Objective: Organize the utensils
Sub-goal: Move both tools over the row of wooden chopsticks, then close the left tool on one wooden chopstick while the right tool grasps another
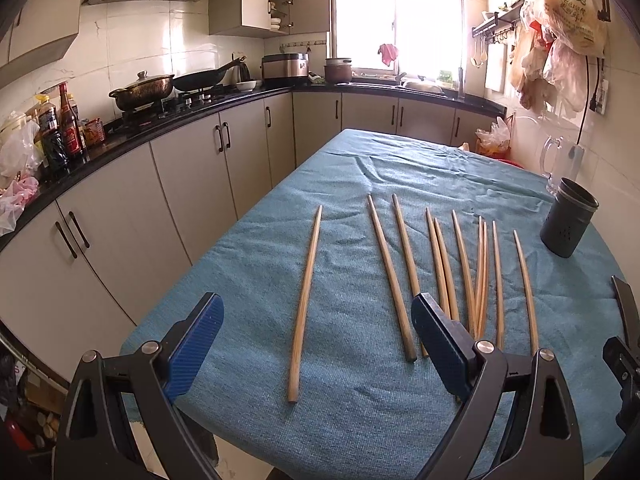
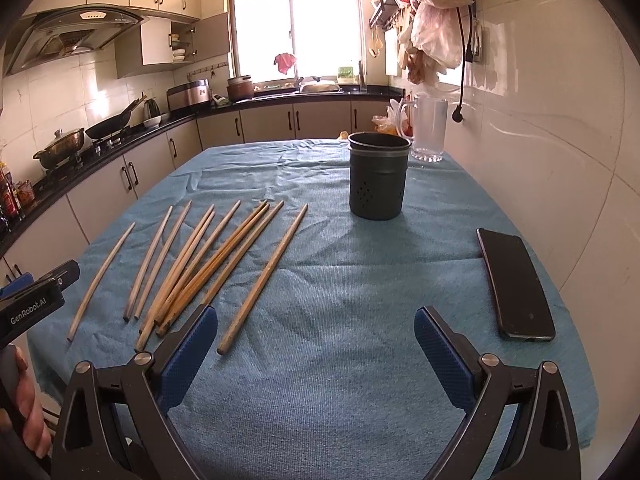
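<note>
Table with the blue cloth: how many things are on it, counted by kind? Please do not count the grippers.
Wooden chopsticks: 10
Dark utensil holder: 1
Glass mug: 1
Black phone: 1
Total: 13

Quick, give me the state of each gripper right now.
Left gripper: open, holding nothing, above the chopsticks.
Right gripper: open, holding nothing.
</note>
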`<state>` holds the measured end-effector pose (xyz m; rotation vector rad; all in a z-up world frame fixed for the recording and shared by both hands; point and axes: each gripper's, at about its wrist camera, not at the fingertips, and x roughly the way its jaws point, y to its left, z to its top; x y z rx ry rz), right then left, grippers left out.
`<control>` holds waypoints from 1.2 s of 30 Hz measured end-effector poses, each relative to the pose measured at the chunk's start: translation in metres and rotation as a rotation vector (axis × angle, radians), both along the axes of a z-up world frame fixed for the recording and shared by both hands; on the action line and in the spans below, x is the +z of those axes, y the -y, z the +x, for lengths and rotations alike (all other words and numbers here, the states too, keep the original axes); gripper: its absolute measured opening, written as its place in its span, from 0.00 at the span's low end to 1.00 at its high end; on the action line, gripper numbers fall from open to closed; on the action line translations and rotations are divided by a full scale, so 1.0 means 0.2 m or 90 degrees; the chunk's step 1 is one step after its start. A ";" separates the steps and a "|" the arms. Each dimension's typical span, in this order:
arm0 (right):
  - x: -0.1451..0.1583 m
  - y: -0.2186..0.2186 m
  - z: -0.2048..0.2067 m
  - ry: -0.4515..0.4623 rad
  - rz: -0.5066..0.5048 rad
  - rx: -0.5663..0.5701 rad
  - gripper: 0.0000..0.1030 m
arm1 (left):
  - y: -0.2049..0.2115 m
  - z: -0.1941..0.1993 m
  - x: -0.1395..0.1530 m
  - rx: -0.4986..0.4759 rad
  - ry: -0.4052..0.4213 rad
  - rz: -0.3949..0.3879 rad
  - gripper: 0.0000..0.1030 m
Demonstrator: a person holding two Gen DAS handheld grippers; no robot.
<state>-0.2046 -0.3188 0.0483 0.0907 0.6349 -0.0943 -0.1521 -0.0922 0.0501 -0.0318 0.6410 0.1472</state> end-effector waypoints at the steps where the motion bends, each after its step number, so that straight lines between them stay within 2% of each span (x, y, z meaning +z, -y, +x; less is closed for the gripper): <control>1: 0.00 0.00 0.01 -0.002 0.002 0.001 0.97 | 0.00 0.00 0.00 -0.001 0.000 0.000 0.91; 8: -0.02 0.01 0.06 -0.029 0.029 0.029 0.91 | -0.03 0.03 0.00 -0.004 -0.015 -0.005 0.91; 13: 0.00 0.00 0.14 -0.059 0.066 0.088 0.79 | -0.07 0.08 0.04 -0.026 -0.028 -0.010 0.91; 18: 0.06 -0.06 0.24 -0.073 0.067 0.148 0.69 | -0.10 0.18 0.05 -0.062 -0.069 -0.034 0.91; 20: 0.07 -0.05 0.32 -0.091 0.095 0.157 0.64 | -0.12 0.24 0.04 -0.081 -0.093 -0.053 0.91; 22: 0.06 -0.02 0.40 -0.122 0.115 0.154 0.54 | -0.14 0.30 0.03 -0.094 -0.120 -0.075 0.91; 23: 0.05 -0.01 0.45 -0.133 0.129 0.152 0.53 | -0.16 0.33 0.03 -0.102 -0.135 -0.087 0.90; 24: 0.03 0.02 0.53 -0.158 0.139 0.141 0.52 | -0.18 0.38 0.02 -0.112 -0.154 -0.106 0.86; 25: 0.02 0.03 0.57 -0.176 0.145 0.135 0.46 | -0.19 0.40 0.01 -0.115 -0.163 -0.115 0.83; 27: -0.01 0.07 0.70 -0.209 0.160 0.115 0.40 | -0.22 0.49 0.00 -0.119 -0.195 -0.135 0.74; 29: -0.03 0.08 0.80 -0.229 0.137 0.092 0.37 | -0.24 0.57 -0.02 -0.133 -0.230 -0.161 0.70; 31: -0.04 0.10 0.88 -0.242 0.138 0.078 0.35 | -0.26 0.64 -0.04 -0.132 -0.258 -0.180 0.62; 33: -0.05 0.08 0.96 -0.258 0.114 0.069 0.29 | -0.26 0.69 -0.07 -0.140 -0.285 -0.182 0.49; 36: -0.08 0.06 1.07 -0.286 0.089 0.060 0.28 | -0.25 0.76 -0.12 -0.144 -0.310 -0.158 0.49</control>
